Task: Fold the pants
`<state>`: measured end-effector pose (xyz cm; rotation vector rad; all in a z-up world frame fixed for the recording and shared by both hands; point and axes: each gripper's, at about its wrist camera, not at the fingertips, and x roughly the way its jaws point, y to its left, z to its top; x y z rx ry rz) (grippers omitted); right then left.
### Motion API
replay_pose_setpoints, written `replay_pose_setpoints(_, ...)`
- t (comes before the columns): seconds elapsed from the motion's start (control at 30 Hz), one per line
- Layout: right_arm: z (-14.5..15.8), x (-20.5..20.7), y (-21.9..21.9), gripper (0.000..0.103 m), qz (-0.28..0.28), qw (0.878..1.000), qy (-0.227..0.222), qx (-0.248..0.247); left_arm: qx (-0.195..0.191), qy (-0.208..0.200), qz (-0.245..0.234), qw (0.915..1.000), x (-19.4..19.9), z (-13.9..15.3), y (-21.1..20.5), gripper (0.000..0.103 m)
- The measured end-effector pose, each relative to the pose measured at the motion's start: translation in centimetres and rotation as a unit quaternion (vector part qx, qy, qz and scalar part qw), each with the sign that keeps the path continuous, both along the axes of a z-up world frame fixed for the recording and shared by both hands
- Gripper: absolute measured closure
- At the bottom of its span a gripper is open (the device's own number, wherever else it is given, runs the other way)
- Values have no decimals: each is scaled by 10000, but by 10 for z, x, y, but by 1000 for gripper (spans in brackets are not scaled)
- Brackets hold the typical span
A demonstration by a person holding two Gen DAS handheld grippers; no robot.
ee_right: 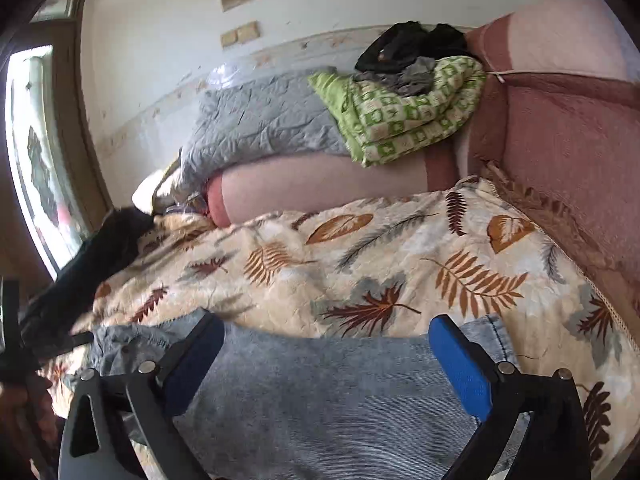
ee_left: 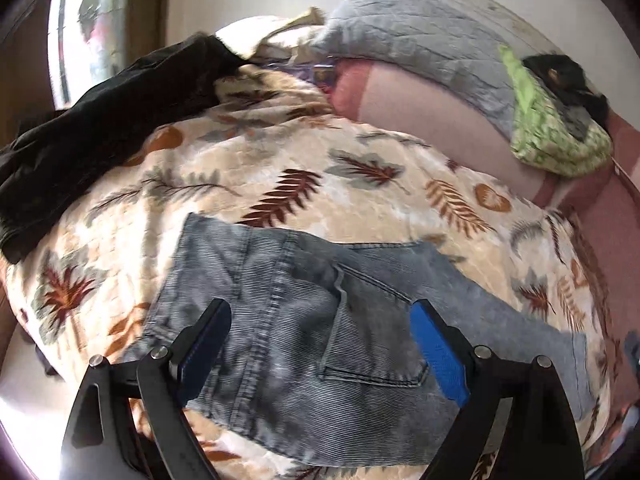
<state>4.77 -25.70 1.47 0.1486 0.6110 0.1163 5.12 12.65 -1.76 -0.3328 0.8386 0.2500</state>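
Grey-blue jeans [ee_left: 304, 320] lie folded lengthwise on a leaf-patterned bedspread [ee_left: 280, 160], back pocket up. My left gripper [ee_left: 320, 312] is open and empty, held just above the seat and pocket area. In the right wrist view the jeans' leg [ee_right: 320, 392] runs across the bottom, with its hem at the right. My right gripper [ee_right: 326, 330] is open and empty, held over the leg near its far edge.
A dark garment [ee_left: 100, 120] lies at the bedspread's far left, also in the right wrist view [ee_right: 100, 248]. Grey quilt [ee_left: 420, 32], green patterned bedding [ee_left: 560, 136] with dark clothes on top, and a pink cushion [ee_left: 432, 120] line the wall. A window [ee_left: 92, 20] is at left.
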Motion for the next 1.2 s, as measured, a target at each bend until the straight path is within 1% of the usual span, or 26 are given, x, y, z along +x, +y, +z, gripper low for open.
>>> replay_pose_setpoints(0.03, -1, 7, 5, 1, 132, 9988, 348, 314, -79, -109, 143, 9998, -4, 9, 7, 12)
replay_pose_setpoints(0.07, 3, 3, 6, 2, 347, 9959, 284, 785, -83, -362, 162, 9992, -12, 20, 9, 12)
replay_pose_setpoints(0.1, 9, -4, 10, 1, 502, 9939, 74, 979, 37, -587, 133, 9982, -19, 28, 8, 12)
replay_pose_setpoints(0.13, 15, -12, 17, 1, 558, 9946, -128, 862, 221, -717, 85, 9971, -24, 33, 5, 12)
replay_pose_setpoints(0.17, 17, -16, 25, 0, 585, 9960, -219, 644, 377, -708, 15, 9968, -25, 33, 1, 12)
replay_pose_setpoints(0.2, 14, -17, 32, 0, 589, 9971, -163, 446, 433, -584, -81, 9973, -24, 29, -3, 12)
replay_pose_setpoints(0.23, 8, -17, 35, 0, 579, 9976, -10, 385, 398, -458, -218, 9979, -22, 22, -8, 12)
replay_pose_setpoints(0.3, -8, -21, 33, 0, 621, 9959, 295, 582, 249, -339, -427, 9982, -25, 7, -19, 12)
replay_pose_setpoints(0.33, -17, -23, 26, 0, 554, 9949, 486, 686, 192, -294, -562, 9978, -27, -1, -27, 12)
replay_pose_setpoints(0.43, -48, -35, -11, 0, 6, 9895, 1013, 1033, 248, -111, -1133, 9932, -33, -27, -62, 12)
replay_pose_setpoints(0.5, -67, -47, -46, 0, -473, 9806, 1267, 1417, 334, 25, -1610, 9864, -31, -41, -89, 12)
replay_pose_setpoints(0.57, -79, -62, -88, 0, -989, 9672, 1347, 1913, 438, 120, -1971, 9793, -26, -48, -115, 12)
replay_pose_setpoints(0.63, -90, -78, -130, 0, -1516, 9460, 1381, 2510, 504, 109, -2224, 9736, -19, -48, -137, 12)
replay_pose_setpoints(0.7, -101, -87, -166, 0, -1863, 9192, 1429, 3160, 454, 69, -2405, 9696, -9, -46, -155, 12)
replay_pose_setpoints(0.73, -108, -88, -180, 0, -1957, 9070, 1506, 3413, 421, 76, -2455, 9685, -3, -46, -162, 12)
replay_pose_setpoints(0.8, -120, -82, -199, 0, -1907, 8861, 1638, 3893, 323, 125, -2504, 9675, 6, -48, -174, 12)
replay_pose_setpoints(0.87, -129, -74, -209, 0, -1814, 8714, 1687, 4233, 220, 238, -2564, 9660, 12, -52, -185, 12)
replay_pose_setpoints(0.93, -132, -69, -214, 0, -1770, 8636, 1616, 4435, 131, 245, -2587, 9656, 12, -55, -192, 12)
replay_pose_setpoints(1.03, -135, -62, -214, 0, -1691, 8557, 1530, 4645, 164, 249, -2604, 9650, 13, -58, -198, 12)
replay_pose_setpoints(1.07, -136, -60, -214, 1, -1706, 8550, 1526, 4654, 178, 271, -2626, 9644, 14, -59, -199, 12)
replay_pose_setpoints(1.13, -134, -57, -212, 2, -1613, 8607, 1471, 4599, 209, 260, -2637, 9640, 13, -60, -200, 12)
replay_pose_setpoints(1.2, -137, -54, -211, 3, -1603, 8593, 1535, 4608, 189, 263, -2610, 9648, 14, -61, -199, 12)
